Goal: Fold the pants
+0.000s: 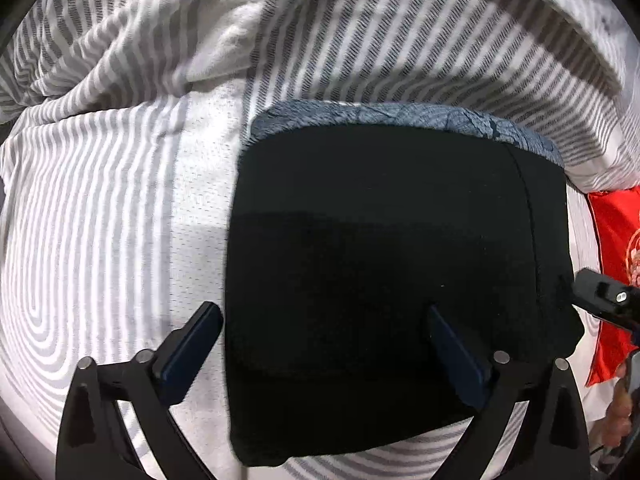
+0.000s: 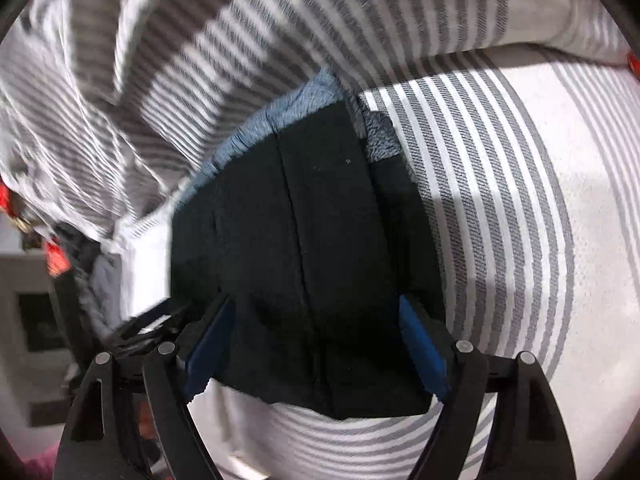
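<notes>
Over the near edge of the black pants [image 1: 380, 264], the left gripper [image 1: 324, 320] is hanging with its jaws spread wide: its left blue pad is standing off the garment over the striped bed sheet [image 1: 100, 220], its right pad is sitting over the black cloth, and nothing is being pinched between them. The right gripper [image 2: 316, 312] is likewise pointing down with its jaws apart, both blue pads straddling the near part of the pants without pressing on them; in the left wrist view its dark tip is showing at the garment's right edge. The pants are lying as a compact, already doubled rectangle on the sheet, a seam running from near to far along the right half, and a strip of blue patterned fabric [image 1: 400, 116] is peeking out along their far edge. Beyond that a rumpled striped duvet [image 1: 280, 32] is bunching up, and a red cushion [image 1: 612, 240] is lying to the right. The cloth is looking soft, light and limp, likely to sag and slide layer over layer, so I would be judging the near corners, taken through all layers, the best hold. Whether another fold is still needed is hard to tell.
</notes>
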A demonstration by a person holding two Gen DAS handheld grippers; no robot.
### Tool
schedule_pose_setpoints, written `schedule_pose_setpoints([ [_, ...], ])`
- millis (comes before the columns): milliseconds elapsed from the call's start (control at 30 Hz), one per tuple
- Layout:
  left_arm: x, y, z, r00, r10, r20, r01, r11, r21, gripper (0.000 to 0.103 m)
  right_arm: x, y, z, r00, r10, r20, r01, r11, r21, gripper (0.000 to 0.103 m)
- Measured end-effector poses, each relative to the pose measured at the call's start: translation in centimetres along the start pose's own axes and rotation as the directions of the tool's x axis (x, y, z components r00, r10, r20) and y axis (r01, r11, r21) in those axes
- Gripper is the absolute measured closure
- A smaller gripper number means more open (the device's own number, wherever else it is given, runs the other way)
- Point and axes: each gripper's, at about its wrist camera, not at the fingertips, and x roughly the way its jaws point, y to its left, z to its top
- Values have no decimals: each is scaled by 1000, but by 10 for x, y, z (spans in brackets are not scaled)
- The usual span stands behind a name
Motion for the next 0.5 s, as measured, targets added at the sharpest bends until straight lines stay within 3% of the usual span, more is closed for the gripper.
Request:
schedule_pose_setpoints([
  [100,-13,11,4,999,-15,39,14,1000,24,2,-22,-12,-1,997,73,31,-74,997,14,18],
  [167,-17,23,9,997,-66,35,65,997,31,2,-34,-26,1,996,74,44,-74,997,6,18],
  [333,0,43,19,984,-169,-57,171,985,33,2,-35,-59,13,995,99,16,-100,994,33,18],
  [500,18,36,28,967,-227,-112,235,970,60,2,-15,-67,29,988,147,-50,-148,989,-4,18],
])
